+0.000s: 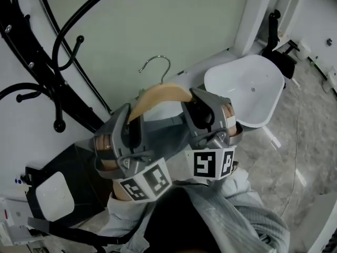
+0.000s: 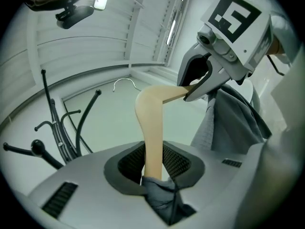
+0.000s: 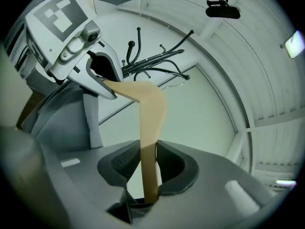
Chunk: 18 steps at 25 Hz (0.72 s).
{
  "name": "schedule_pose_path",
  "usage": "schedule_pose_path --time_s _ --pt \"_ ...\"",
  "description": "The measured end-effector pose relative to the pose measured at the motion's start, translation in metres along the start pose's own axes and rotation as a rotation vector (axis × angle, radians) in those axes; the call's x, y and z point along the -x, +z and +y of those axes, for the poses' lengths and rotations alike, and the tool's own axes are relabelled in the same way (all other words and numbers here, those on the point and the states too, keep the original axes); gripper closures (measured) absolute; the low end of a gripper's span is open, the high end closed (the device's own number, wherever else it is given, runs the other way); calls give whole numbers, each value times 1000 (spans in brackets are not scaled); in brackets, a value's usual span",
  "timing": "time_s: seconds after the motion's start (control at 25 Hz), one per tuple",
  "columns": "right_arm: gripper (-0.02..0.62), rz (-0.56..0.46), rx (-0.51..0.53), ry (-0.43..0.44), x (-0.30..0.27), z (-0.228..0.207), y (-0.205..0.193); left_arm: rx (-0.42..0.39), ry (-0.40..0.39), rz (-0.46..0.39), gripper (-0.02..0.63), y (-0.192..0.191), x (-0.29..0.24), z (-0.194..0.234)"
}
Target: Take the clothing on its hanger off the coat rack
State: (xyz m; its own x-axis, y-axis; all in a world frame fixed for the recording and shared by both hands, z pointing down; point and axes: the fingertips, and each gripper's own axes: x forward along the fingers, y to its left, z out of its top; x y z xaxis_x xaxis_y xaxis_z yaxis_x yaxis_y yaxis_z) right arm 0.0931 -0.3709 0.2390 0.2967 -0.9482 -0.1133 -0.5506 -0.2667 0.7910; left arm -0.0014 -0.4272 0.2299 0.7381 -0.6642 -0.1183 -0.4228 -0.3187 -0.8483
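- The left gripper [image 1: 132, 124] and the right gripper [image 1: 199, 112] sit side by side in the middle of the head view, each clamped on one sloping arm of a wooden hanger [image 1: 158, 95].
- In the left gripper view, the jaws stand narrow with their pads pressed on either side of the hanger's arm. Grey fabric is bunched at the base of the jaws.
- In the right gripper view, the jaws are likewise narrow and closed on the hanger's other arm.
- The grey clothing [image 2: 231, 123] drapes down from the hanger below the grippers, toward the person.
- The hanger's metal hook [image 1: 158, 66] points up and away from the person and rests on nothing. Bare pale wall [image 1: 158, 20] shows on every side of it.
- The black coat rack [image 1: 58, 62] fills the left of the head view. Its curved arms end in round knobs, and its nearest slanted bar runs down just left of the left gripper.
- The hook is apart from the rack's arms, with open wall between them.
- To the right, a white shell seat [image 1: 247, 88] sits near the right gripper, its rim just beyond the jaws.
- Pale marbled floor [image 1: 303, 141] lies open further right.
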Motion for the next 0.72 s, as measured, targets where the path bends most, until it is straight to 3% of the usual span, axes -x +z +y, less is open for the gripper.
schedule_pose_path --time_s 0.4,0.72 --pt "494 250 40 -115 67 -46 -85 56 -191 -184 505 78 -22 -84" --pt "494 368 28 -132 83 -44 -137 52 -307 -220 505 94 -40 -139"
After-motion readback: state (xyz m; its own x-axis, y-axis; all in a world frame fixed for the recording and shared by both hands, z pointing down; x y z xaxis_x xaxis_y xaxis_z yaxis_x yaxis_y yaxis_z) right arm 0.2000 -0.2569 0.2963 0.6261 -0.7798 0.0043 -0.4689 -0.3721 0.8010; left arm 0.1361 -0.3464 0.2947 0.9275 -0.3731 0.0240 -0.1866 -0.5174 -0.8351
